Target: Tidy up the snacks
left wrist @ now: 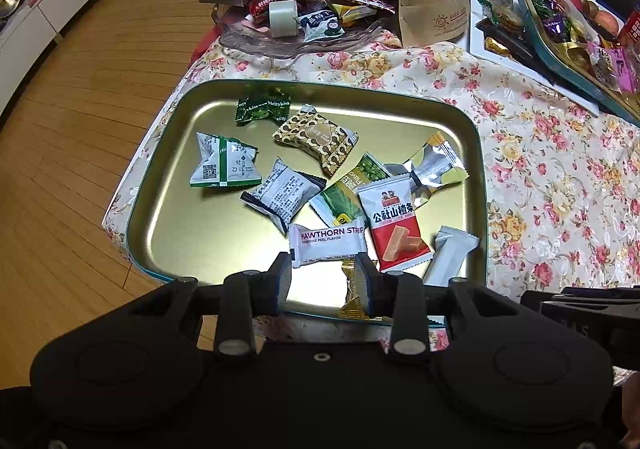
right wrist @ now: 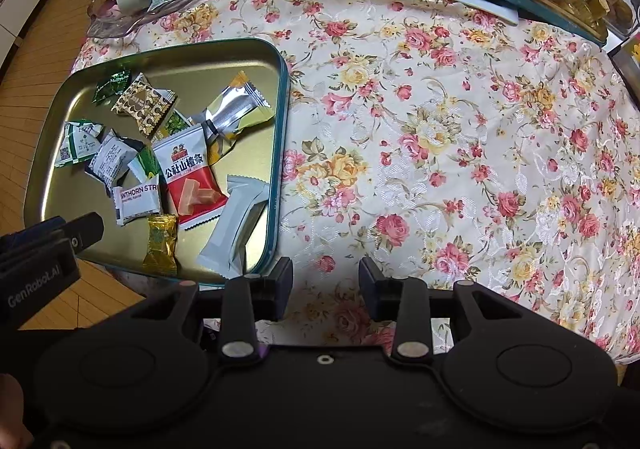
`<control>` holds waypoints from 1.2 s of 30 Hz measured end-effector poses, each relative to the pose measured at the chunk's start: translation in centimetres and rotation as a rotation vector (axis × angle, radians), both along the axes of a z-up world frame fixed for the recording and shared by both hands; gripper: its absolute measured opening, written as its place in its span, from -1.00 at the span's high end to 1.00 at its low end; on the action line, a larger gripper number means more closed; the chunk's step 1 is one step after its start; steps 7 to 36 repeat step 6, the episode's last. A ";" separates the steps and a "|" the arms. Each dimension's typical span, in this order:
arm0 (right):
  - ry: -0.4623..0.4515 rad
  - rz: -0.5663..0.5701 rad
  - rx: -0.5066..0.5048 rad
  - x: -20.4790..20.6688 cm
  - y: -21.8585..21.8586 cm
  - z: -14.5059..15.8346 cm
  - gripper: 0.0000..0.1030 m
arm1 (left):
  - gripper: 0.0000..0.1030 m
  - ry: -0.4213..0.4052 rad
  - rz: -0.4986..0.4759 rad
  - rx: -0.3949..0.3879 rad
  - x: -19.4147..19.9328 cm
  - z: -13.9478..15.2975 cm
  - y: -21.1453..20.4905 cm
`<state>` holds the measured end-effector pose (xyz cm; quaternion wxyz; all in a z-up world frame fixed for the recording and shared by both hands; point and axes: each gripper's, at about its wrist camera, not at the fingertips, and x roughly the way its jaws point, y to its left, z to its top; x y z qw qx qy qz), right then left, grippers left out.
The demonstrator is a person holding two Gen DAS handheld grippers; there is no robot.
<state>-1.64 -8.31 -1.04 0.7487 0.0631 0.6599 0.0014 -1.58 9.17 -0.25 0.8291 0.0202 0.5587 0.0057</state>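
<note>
Gold tin tray (left wrist: 160, 185) with teal rim on the floral cloth (right wrist: 440, 129) of the counter, holding wrapped snacks: a red hawthorn packet (left wrist: 394, 225), a white "Hawthorn Strip" packet (left wrist: 328, 241), a brown patterned sweet (left wrist: 316, 141) and a green candy (left wrist: 262, 109). Left tool (left wrist: 324, 281) hangs over the tray's near edge, released, a gold-wrapped candy (right wrist: 161, 245) lying just beside its right finger. Right tool (right wrist: 326, 285) is spread and empty above bare cloth beside the tray.
</note>
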 end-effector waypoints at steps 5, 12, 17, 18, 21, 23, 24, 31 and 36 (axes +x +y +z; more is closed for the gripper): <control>-0.005 -0.002 0.000 -0.1 -0.1 0.2 0.25 | 0.13 -0.006 0.001 0.025 -0.1 -0.1 -0.2; -0.005 -0.003 0.001 -0.1 -0.2 0.2 0.25 | 0.13 -0.004 -0.001 0.024 0.0 -0.1 -0.2; -0.005 -0.003 0.001 -0.1 -0.2 0.2 0.25 | 0.13 -0.004 -0.001 0.024 0.0 -0.1 -0.2; -0.005 -0.003 0.001 -0.1 -0.2 0.2 0.25 | 0.13 -0.004 -0.001 0.024 0.0 -0.1 -0.2; -0.005 -0.003 0.001 -0.1 -0.2 0.2 0.25 | 0.13 -0.004 -0.001 0.024 0.0 -0.1 -0.2; -0.005 -0.003 0.001 -0.1 -0.2 0.2 0.25 | 0.13 -0.004 -0.001 0.024 0.0 -0.1 -0.2; -0.005 -0.003 0.001 -0.1 -0.2 0.2 0.25 | 0.13 -0.004 -0.001 0.024 0.0 -0.1 -0.2; -0.005 -0.003 0.001 -0.1 -0.2 0.2 0.25 | 0.13 -0.004 -0.001 0.024 0.0 -0.1 -0.2; -0.005 -0.003 0.001 -0.1 -0.2 0.2 0.25 | 0.13 -0.004 -0.001 0.024 0.0 -0.1 -0.2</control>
